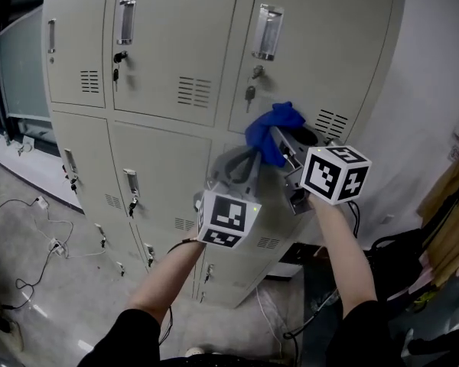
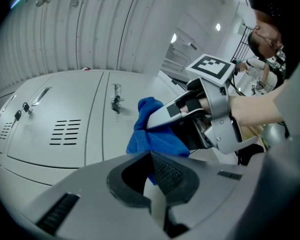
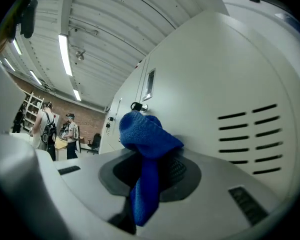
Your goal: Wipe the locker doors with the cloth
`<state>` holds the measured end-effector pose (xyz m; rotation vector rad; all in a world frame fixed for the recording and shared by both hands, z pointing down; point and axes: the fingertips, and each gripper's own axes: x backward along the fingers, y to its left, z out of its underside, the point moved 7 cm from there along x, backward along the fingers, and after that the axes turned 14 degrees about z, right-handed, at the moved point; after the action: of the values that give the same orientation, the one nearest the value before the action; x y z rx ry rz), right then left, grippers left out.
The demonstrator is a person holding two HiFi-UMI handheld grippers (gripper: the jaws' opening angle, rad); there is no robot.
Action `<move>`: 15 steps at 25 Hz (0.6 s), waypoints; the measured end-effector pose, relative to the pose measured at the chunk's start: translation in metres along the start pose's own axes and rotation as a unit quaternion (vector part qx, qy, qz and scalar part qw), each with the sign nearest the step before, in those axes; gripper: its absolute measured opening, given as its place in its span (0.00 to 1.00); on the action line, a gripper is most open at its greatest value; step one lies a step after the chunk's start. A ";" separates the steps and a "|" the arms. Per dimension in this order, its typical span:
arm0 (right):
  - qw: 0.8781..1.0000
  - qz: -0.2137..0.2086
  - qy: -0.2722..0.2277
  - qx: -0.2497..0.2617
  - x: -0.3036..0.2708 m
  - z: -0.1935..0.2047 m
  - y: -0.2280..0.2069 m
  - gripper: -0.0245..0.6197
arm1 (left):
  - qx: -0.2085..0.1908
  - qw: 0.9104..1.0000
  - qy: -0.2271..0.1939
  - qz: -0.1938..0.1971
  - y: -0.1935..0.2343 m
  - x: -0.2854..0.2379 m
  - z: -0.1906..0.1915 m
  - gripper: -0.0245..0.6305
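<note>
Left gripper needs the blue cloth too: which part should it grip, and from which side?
Probably the bunched wad of the blue cloth that sticks out past the shut jaws of the right gripper. Come in from the side of the left gripper, where that wad is exposed; the thin tail lies tucked between the jaws.

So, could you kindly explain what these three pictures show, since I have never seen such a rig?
There is no robot here: a person holds a two-jaw gripper in each hand, each carrying a marker cube. The head view looks down from a camera on the person's head at grey lockers. The other two views come from cameras riding on the grippers. The right gripper is shut on a blue cloth, close to a locker door. The left gripper has its jaws together and holds nothing.
</note>
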<state>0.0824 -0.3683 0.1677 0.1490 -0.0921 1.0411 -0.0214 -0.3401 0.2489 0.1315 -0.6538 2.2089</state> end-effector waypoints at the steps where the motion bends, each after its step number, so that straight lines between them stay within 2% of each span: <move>1: 1.000 0.009 0.000 0.000 0.007 0.000 -0.008 0.16 | 0.001 1.000 -0.004 0.008 -0.007 -0.005 -0.002 0.05; 10: 0.994 0.107 0.005 -0.008 0.071 0.003 -0.087 0.16 | 0.013 0.998 -0.032 0.049 -0.044 -0.031 -0.015 0.05; 15: 0.990 0.140 0.003 -0.021 0.090 0.004 -0.111 0.16 | 0.020 0.998 -0.034 0.055 -0.052 -0.036 -0.017 0.05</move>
<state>0.2235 -0.3476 0.1762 0.0960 -0.1321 1.3187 0.0429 -0.3289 0.2447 0.1959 -0.6682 2.3333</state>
